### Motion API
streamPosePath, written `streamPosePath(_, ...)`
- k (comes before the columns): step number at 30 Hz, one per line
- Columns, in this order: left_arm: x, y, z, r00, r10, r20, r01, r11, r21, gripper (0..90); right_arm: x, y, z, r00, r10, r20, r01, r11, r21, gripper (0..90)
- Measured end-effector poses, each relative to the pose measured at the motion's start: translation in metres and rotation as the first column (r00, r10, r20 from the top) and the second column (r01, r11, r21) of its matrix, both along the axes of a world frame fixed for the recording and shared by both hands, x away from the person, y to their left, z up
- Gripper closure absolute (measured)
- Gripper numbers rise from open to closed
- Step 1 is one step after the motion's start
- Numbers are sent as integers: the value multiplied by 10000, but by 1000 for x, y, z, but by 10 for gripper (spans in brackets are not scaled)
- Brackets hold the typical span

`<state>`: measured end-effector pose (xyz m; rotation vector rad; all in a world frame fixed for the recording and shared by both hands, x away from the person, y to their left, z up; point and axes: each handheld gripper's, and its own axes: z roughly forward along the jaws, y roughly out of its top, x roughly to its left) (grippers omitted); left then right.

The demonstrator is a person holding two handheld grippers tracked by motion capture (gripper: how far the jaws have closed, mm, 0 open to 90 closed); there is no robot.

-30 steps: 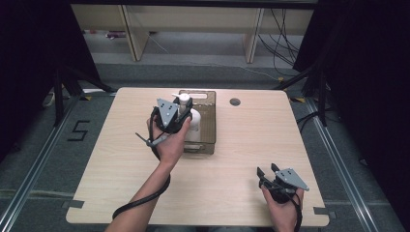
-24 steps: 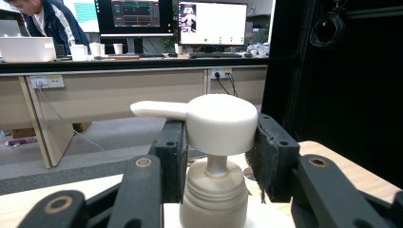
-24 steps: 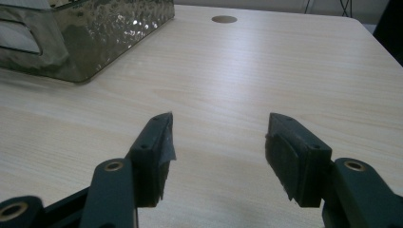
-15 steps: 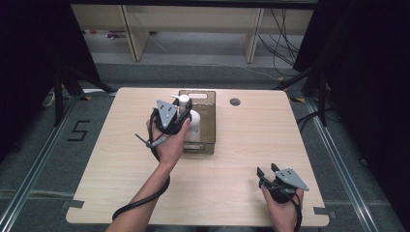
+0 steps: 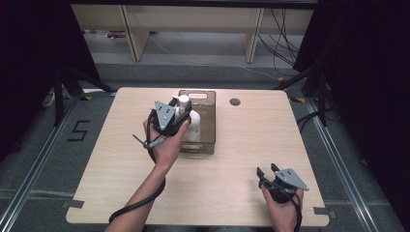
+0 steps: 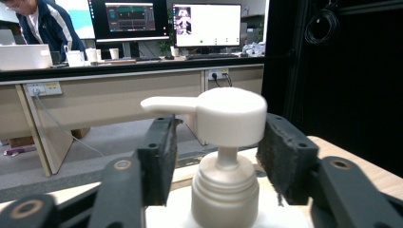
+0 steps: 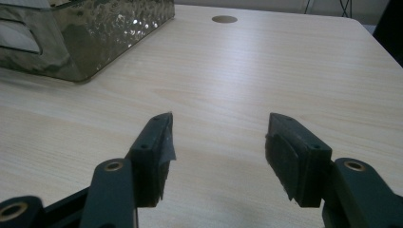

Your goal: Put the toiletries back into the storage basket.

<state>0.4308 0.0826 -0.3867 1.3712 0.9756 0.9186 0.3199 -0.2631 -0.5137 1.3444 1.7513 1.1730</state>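
Note:
A white pump bottle (image 5: 192,123) stands upright inside a dark see-through bin (image 5: 207,99) on the wooden table. My left gripper (image 5: 180,115) reaches over the bin's left side at the bottle's top. In the left gripper view the pump head (image 6: 230,116) and neck sit between the two pads (image 6: 159,156). The jaws have just been opening, and there is a gap on the left side, so the pads do not press on the bottle. My right gripper (image 5: 267,172) rests near the table's front right edge, open (image 7: 218,142) with nothing between its fingers.
A round cable hole (image 5: 235,102) sits in the table right of the bin. The bin's textured wall (image 7: 95,33) lies far left ahead of the right gripper. Bare tabletop (image 5: 251,140) stretches between the bin and the right hand. Shelving stands beyond the far edge.
Both hands have kept their place. The left jaws stand a little wider around the bottle's pump than before.

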Motion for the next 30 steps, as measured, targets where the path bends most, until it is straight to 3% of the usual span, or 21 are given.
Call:
streamPosePath(2, -3, 3, -2, 10000, -80, 49, 80, 10000, -42, 431, -1, 1, 0, 9998, -196, -98, 197, 9998, 32, 431)
streamPosePath(3, -4, 3, -2, 9999, -117, 49, 117, 9999, -86, 427, -1, -1, 1, 9999, -128, 5, 128, 9996, -238, 431)
streamPosePath(4, -6, 4, -2, 9999, -147, 88, 148, 9998, -102, 423, -2, 2, 1, 9994, -284, -202, 285, 9996, 73, 431)
streamPosePath(5, -6, 4, -2, 9999, -147, 88, 148, 9998, -102, 419, -2, 2, 1, 9994, -284, -202, 285, 9996, 73, 431)
streamPosePath(6, -9, 6, -2, 9995, -261, 171, 262, 9997, -38, 417, 0, -1, 0, 9999, -72, 74, 74, 9998, -169, 430)
streamPosePath(11, -18, 10, 1, 9974, -586, 411, 582, 9982, 110, 415, -1, 1, 0, 9998, -172, -55, 172, 9998, 118, 430)
streamPosePath(12, -18, 10, 1, 9974, -586, 411, 582, 9982, 110, 414, 0, -1, 0, 10000, 3, 24, -2, 9999, -107, 430)
streamPosePath(18, -29, 23, 2, 9961, -795, 390, 792, 9968, 91, 411, 1, -1, 0, 10000, 41, 44, -40, 10000, -78, 430)
streamPosePath(20, -31, 28, 1, 9958, -833, 371, 829, 9965, 125, 410, 0, 0, 0, 10000, -64, 42, 64, 10000, 27, 430)
streamPosePath(21, -32, 31, 0, 9958, -845, 360, 842, 9964, 95, 410, 0, -1, 0, 9999, -123, 68, 124, 9998, -145, 430)
streamPosePath(22, -33, 34, 0, 9961, -803, 355, 799, 9967, 112, 410, -1, 1, 0, 9998, -183, -73, 184, 9997, 173, 430)
streamPosePath(25, -36, 43, -1, 9969, -696, 367, 687, 9973, 260, 410, 0, -1, 0, 10000, -51, -42, 50, 9999, -106, 430)
streamPosePath(30, -38, 57, -8, 9981, -575, 241, 569, 9981, 245, 410, 1, -1, 0, 10000, 34, 76, -33, 9999, -110, 430)
